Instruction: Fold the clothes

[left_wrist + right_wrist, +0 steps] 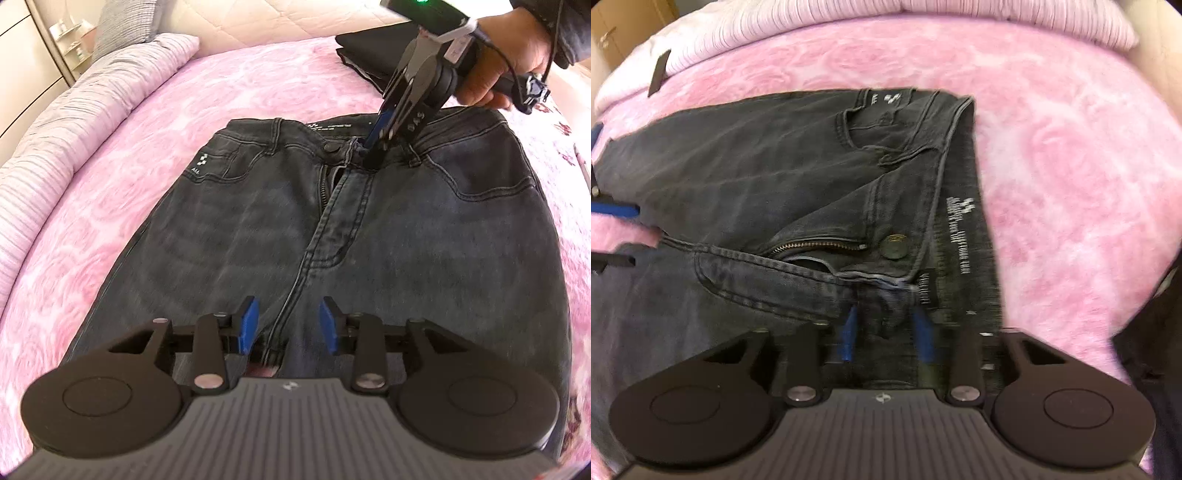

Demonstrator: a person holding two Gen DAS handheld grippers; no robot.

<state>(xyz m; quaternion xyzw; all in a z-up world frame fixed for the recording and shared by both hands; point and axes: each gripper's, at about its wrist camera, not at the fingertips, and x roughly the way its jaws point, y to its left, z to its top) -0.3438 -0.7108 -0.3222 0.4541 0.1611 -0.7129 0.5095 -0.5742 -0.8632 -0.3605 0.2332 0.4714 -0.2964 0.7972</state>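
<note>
Dark grey jeans (369, 258) lie front side up on a pink fluffy blanket (258, 74), the fly unzipped and the button (331, 147) undone. My left gripper (290, 325) hovers open over the crotch seam, its blue pads apart with nothing pinched. My right gripper (373, 157), held by a person's hand (517, 66), is shut on the jeans' waistband beside the fly. In the right wrist view the jeans (738, 166) bunch up between the blue pads of the right gripper (886, 325), close to the metal button (894, 246).
A folded black garment (362, 55) lies on the blanket behind the waistband and shows at the right edge (1152, 332). A striped lilac duvet (55, 122) runs along the bed's left side. A pale dresser (22, 55) stands beyond it.
</note>
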